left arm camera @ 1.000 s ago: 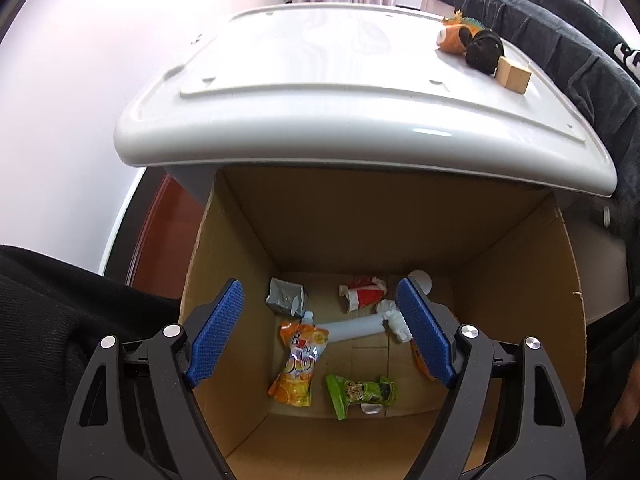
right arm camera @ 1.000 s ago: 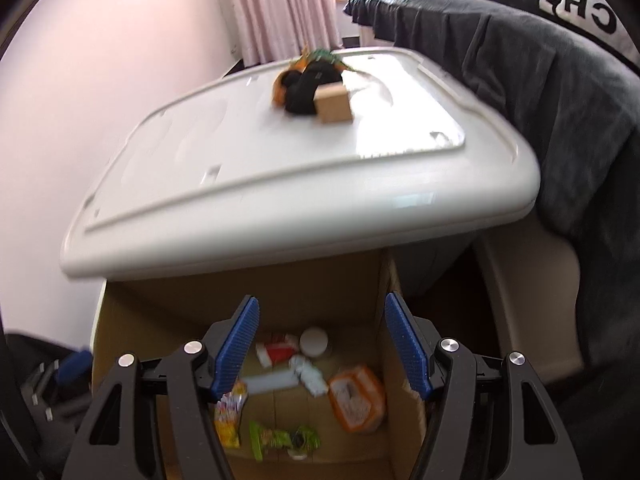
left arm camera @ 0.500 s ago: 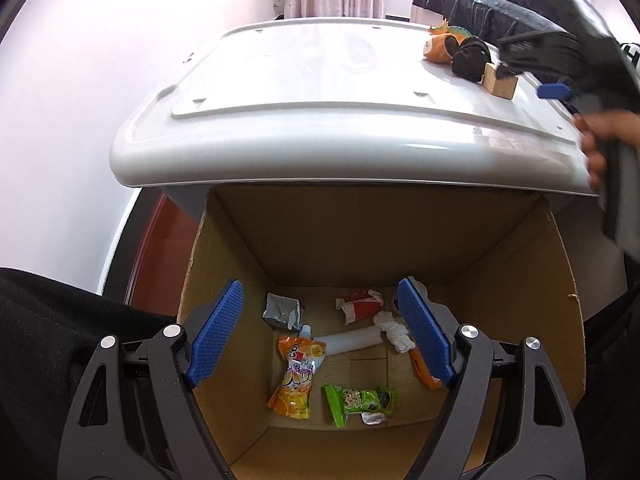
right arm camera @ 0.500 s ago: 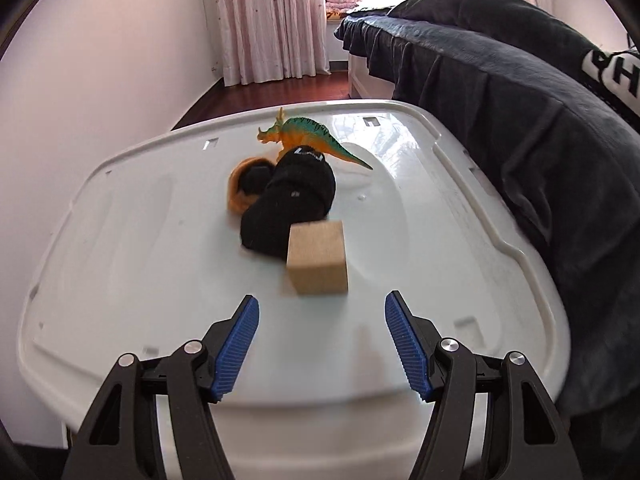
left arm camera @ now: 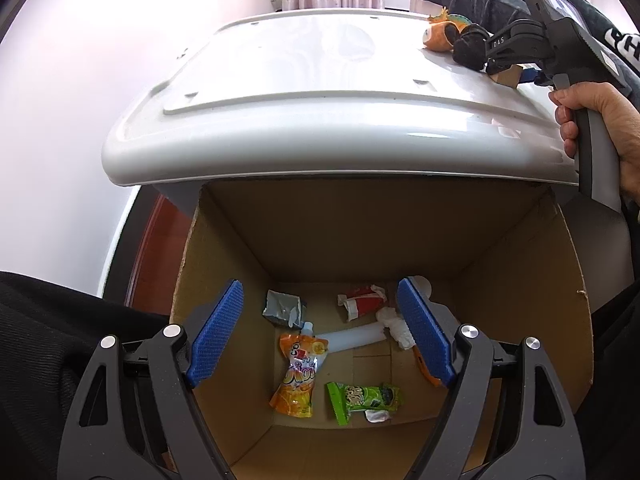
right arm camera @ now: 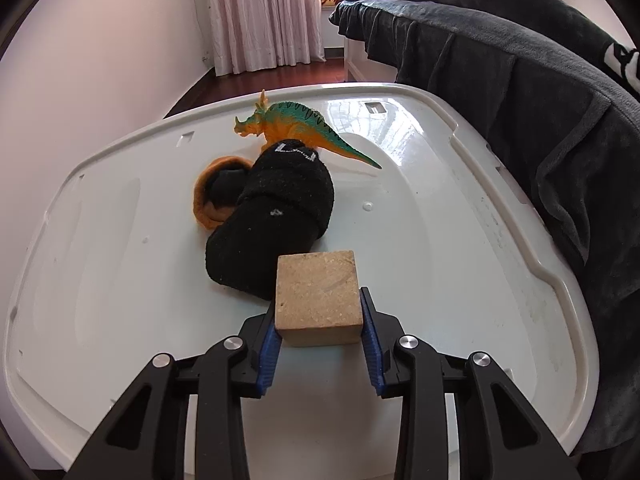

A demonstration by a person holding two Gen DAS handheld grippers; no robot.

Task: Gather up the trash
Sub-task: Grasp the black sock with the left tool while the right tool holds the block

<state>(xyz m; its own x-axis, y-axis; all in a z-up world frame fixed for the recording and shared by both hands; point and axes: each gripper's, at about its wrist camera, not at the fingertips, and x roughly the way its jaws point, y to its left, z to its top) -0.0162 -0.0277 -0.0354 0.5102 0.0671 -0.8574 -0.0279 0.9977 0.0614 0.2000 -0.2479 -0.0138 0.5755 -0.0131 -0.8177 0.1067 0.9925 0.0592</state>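
Right claw [right arm camera: 319, 338] has just closed, pinching the cork block [right arm camera: 318, 298] by its flat sides – light, stiff, grippy; left claw [left arm camera: 320, 334] spread, empty, above the box [left arm camera: 520, 280]

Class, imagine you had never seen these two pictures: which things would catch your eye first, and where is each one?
First, the wooden block on the white lid, clamped between the blue pads of the right gripper, whose jaws have just been closing. Behind it lie a rolled black sock and a toy dinosaur. Below the lid, the open left gripper hangs over a cardboard box of bright wrappers.
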